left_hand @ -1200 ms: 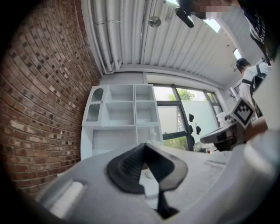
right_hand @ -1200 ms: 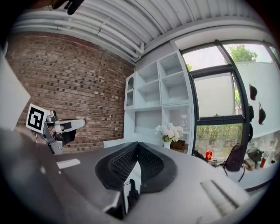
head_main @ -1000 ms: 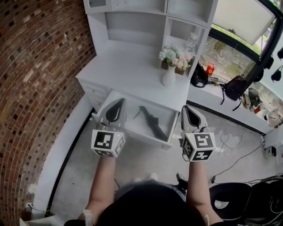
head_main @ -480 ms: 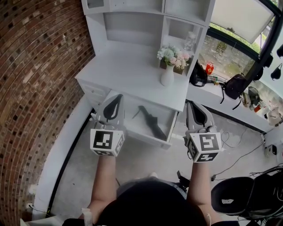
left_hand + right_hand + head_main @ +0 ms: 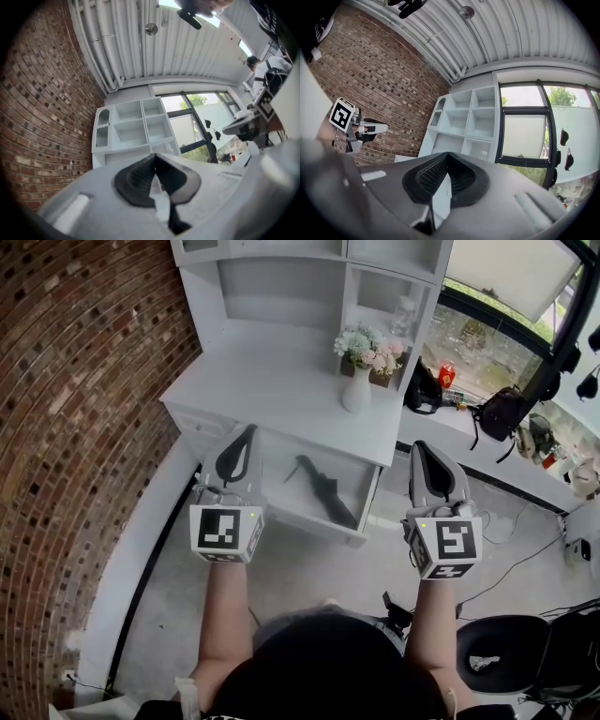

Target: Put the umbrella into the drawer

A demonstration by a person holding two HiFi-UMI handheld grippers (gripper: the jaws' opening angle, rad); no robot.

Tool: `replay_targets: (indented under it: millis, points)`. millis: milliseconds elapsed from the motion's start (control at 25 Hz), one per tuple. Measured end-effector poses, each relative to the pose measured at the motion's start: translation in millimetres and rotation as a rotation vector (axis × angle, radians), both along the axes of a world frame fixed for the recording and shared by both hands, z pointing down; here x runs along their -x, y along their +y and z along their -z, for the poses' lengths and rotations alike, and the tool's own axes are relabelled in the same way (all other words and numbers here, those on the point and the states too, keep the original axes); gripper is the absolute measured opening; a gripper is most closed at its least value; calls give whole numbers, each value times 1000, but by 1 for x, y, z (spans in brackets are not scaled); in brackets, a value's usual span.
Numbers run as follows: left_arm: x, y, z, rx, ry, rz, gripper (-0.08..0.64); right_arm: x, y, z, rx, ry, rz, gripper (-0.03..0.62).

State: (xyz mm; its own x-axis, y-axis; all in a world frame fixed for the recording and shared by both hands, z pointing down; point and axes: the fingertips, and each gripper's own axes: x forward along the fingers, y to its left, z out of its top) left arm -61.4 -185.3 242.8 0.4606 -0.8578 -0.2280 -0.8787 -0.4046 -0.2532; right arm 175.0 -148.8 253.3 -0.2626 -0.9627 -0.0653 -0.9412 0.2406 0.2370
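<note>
A black folded umbrella (image 5: 323, 491) lies slantwise inside the open white drawer (image 5: 309, 526) of the desk. My left gripper (image 5: 248, 430) hovers over the drawer's left end, shut with nothing in it. My right gripper (image 5: 421, 447) hangs just right of the drawer's right corner, also shut and empty. In the left gripper view the shut jaws (image 5: 154, 157) point at the white shelf unit (image 5: 133, 129). The right gripper view has its shut jaws (image 5: 447, 155) aimed at the same shelves (image 5: 466, 122), with the left gripper (image 5: 356, 129) off to the left.
A white vase of flowers (image 5: 357, 390) stands on the desk top (image 5: 272, 381) behind the drawer. A brick wall (image 5: 75, 427) runs along the left. Bags (image 5: 502, 413) sit on the window ledge at the right. A black chair (image 5: 497, 657) and cables lie on the floor, lower right.
My right gripper has shifted right, away from the drawer's corner, and both grippers have risen a little. The umbrella lies unmoved in the drawer.
</note>
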Motion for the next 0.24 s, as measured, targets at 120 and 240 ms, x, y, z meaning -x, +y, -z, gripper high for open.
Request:
replay_targets:
  millis: [120,240]
  points:
    - [-3,2,1,-14,-33,4,-2,-7,1,4,-11,-8,-15,5]
    - [-5,2,3,-23,-42,4,-2,-15,1,6,-19,-18,-31,5]
